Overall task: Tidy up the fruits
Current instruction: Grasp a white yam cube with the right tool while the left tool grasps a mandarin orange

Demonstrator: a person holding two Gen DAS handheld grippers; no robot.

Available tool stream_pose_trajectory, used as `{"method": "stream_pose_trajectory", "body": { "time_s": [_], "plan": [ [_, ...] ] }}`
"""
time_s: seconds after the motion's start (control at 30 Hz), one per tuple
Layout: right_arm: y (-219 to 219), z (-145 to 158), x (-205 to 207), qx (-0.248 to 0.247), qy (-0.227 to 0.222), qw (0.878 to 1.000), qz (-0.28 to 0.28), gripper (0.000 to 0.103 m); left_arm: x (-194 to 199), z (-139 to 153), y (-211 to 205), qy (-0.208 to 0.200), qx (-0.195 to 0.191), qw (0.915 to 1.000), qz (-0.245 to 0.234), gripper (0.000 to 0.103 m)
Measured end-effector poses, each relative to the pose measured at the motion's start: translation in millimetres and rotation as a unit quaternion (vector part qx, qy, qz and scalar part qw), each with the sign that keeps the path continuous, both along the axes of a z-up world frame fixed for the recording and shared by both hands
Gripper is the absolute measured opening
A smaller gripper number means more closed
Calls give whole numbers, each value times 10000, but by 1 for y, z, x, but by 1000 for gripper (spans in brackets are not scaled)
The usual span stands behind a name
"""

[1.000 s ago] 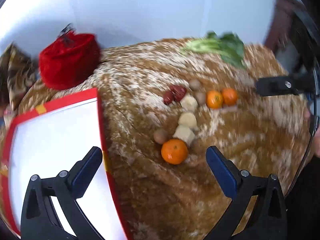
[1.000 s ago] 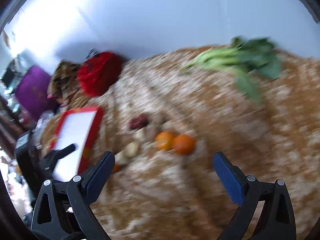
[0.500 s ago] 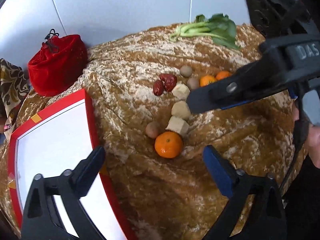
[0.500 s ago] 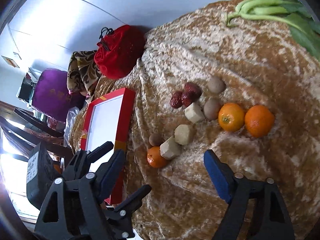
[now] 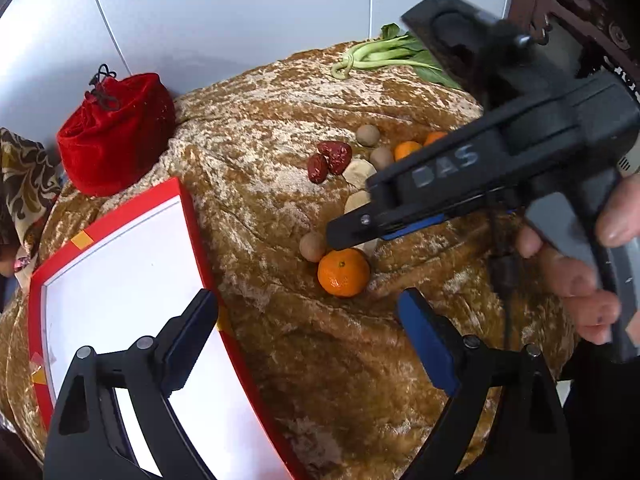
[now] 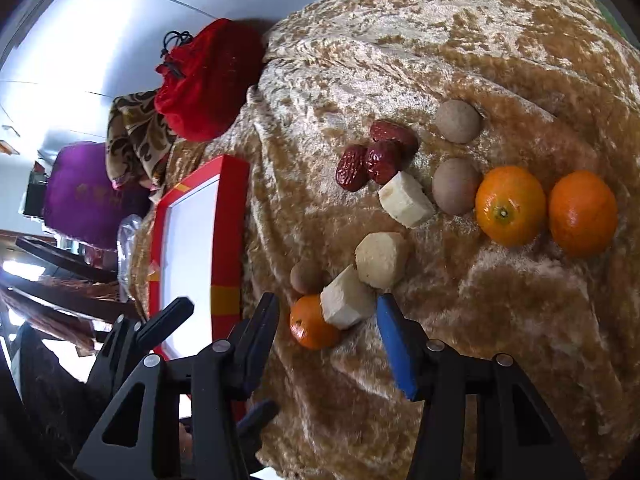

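Right gripper, jaws wide and empty, straddles the white chunk; I'd centre it clear of the orange before squeezing.

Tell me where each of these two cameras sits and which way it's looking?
Left wrist view: rides the left gripper, looking across the gold cloth at the red tray and nearest orange; the right gripper and the person's right hand cross it.
Right wrist view: rides the right gripper, looking down at the fruit; the left gripper's tips show too.
Shared: tray, orange, red pouch.
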State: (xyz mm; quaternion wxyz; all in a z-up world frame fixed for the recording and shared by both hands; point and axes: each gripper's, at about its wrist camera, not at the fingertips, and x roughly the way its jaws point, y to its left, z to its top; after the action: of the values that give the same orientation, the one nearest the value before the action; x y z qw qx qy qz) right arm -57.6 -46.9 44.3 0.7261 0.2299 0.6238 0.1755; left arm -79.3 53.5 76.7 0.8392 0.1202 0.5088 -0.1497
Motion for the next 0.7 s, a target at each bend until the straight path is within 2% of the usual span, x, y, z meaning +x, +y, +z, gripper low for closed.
{"method": "stream_pose_trajectory", "body": {
  "time_s": [0.13,0.23,0.37,0.53,0.7],
  "plan": [
    [4,-13,5,-126,194,9997,-120,43,-1,0,3,-6,-7,10000,14,92],
    [12,-13,5,-256,129,9996,-72,42,-1,1,7,1,-96,9999,55,92],
    [8,-15,5,-198,157,9995,-168,32,0,2,-1,23,-195,9998,-25,92],
    [0,-13,4,-128,159,9997,-155,32,1,1,-12,-8,-144,9997,-196,92],
    [-3,-7,1,-202,116,9997,-82,32,4,-1,-13,72,-263,9993,-245,92]
  ]
}}
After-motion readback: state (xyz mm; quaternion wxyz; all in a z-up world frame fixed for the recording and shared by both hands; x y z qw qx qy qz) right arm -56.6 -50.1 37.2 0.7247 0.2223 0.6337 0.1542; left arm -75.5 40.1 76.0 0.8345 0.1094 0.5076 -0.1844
